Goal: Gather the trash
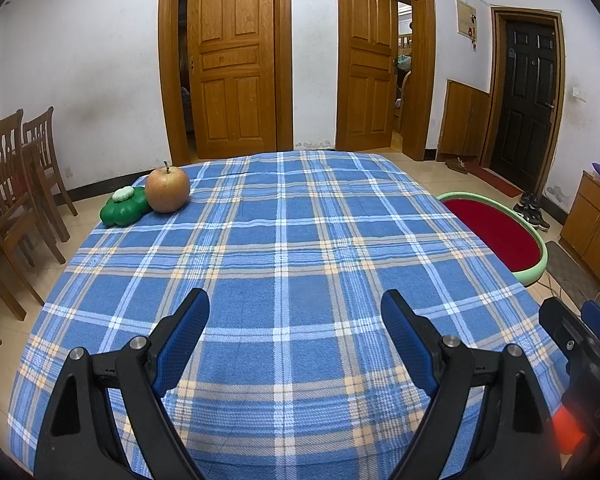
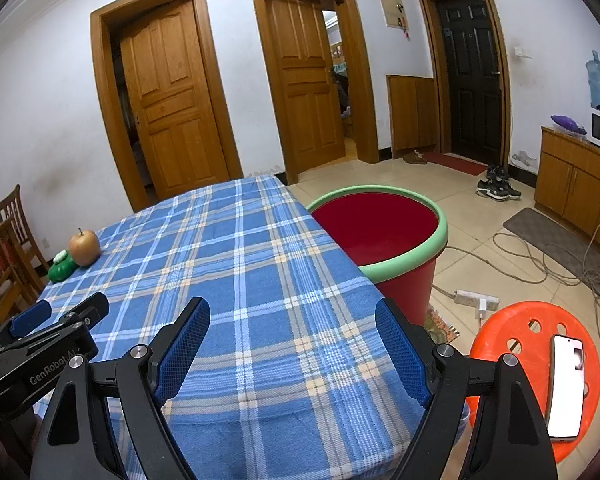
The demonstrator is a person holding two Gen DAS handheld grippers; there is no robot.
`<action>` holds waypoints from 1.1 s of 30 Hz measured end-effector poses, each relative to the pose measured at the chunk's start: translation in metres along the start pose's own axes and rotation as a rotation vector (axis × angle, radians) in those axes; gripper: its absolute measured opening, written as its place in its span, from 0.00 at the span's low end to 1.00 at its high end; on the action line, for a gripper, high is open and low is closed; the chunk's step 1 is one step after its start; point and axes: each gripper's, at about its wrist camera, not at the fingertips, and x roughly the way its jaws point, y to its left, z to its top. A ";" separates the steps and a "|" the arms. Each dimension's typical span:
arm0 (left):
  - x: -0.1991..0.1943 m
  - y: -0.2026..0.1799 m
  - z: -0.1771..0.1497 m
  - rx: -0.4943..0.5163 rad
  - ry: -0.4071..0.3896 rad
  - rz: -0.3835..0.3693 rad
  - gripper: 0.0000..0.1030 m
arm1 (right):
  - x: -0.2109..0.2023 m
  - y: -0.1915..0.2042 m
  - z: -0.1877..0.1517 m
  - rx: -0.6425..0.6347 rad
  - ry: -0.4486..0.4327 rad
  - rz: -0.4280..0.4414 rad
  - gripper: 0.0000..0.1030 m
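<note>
A table under a blue plaid cloth [image 1: 284, 248] fills the left wrist view; it also shows in the right wrist view [image 2: 236, 264]. An apple [image 1: 167, 189] and a green clover-shaped object [image 1: 123, 205] sit at the far left corner, also seen small in the right wrist view as the apple [image 2: 84, 247] and the green object [image 2: 62, 266]. A red bin with a green rim [image 2: 380, 236] stands on the floor at the table's right side, its edge visible in the left wrist view [image 1: 500, 232]. My left gripper [image 1: 295, 312] is open and empty above the cloth. My right gripper [image 2: 293, 320] is open and empty over the table's right edge.
Wooden chairs [image 1: 16, 176] stand left of the table. An orange stool [image 2: 536, 360] with a phone [image 2: 566, 384] on it is at the right, near a power strip [image 2: 476, 300] and loose cables [image 2: 560, 264]. Wooden cabinets [image 2: 576, 184] line the right wall.
</note>
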 end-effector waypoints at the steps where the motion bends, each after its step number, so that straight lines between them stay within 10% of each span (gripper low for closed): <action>1: 0.000 0.000 0.000 0.000 0.000 0.000 0.84 | 0.001 0.000 0.000 0.000 0.001 0.000 0.83; 33: 0.000 0.001 0.002 -0.002 0.002 -0.001 0.84 | 0.000 0.003 0.001 0.000 0.000 -0.002 0.83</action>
